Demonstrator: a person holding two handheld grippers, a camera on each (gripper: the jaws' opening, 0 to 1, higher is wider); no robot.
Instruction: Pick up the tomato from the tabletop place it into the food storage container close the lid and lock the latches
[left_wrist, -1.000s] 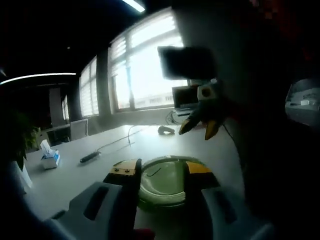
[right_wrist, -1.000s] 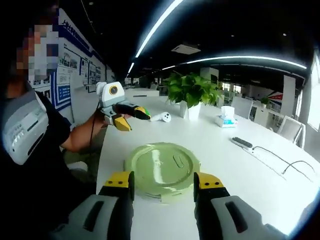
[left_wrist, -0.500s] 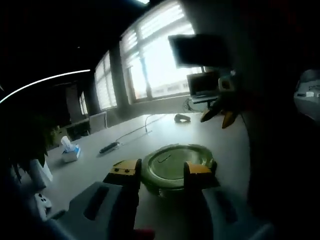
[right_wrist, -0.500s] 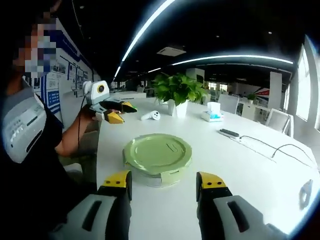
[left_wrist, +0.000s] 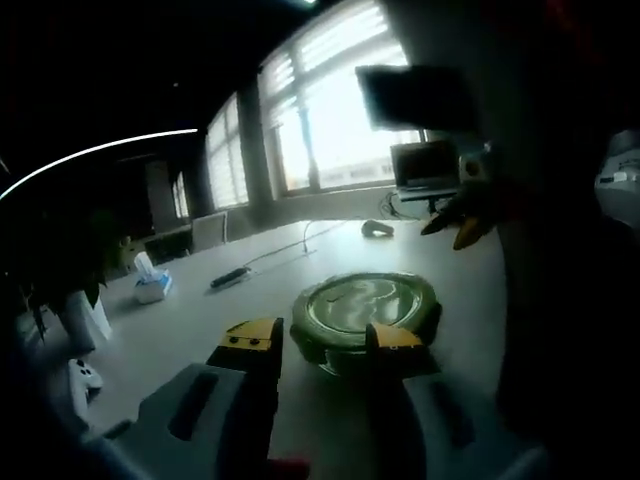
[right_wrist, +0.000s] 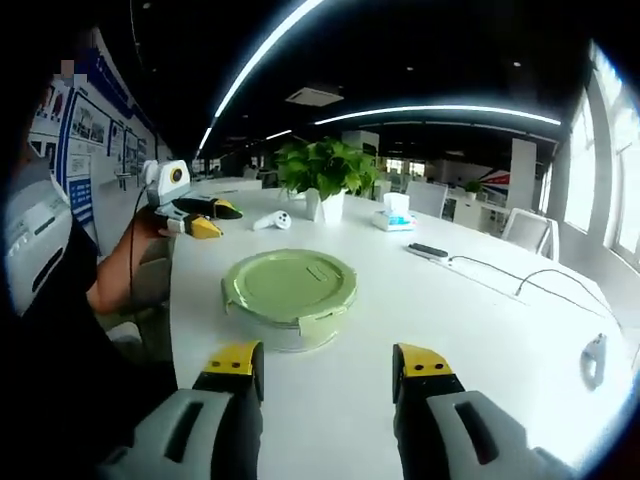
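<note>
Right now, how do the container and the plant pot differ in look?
The container is low, wide, round and green, with its lid on; the pot is narrower, white and open-topped, holding leaves. The container lies near the right claw; the pot stands farther off. Both rest on the white table.

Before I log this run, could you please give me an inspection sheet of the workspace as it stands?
Surface: white table, bare around the container.
Job's things: green round container, lid on; tomato not seen, latch state cannot tell.
Clutter: potted plant, tissue box, white controller, mouse, power strip.
Grippers: right hand-held gripper open, short of the container; left hand-held gripper held off to the side above the table edge, jaws look nearly shut.
Cables: one runs from the power strip across the table.
Surroundings: open office, windows, ceiling light strips, chair.
</note>
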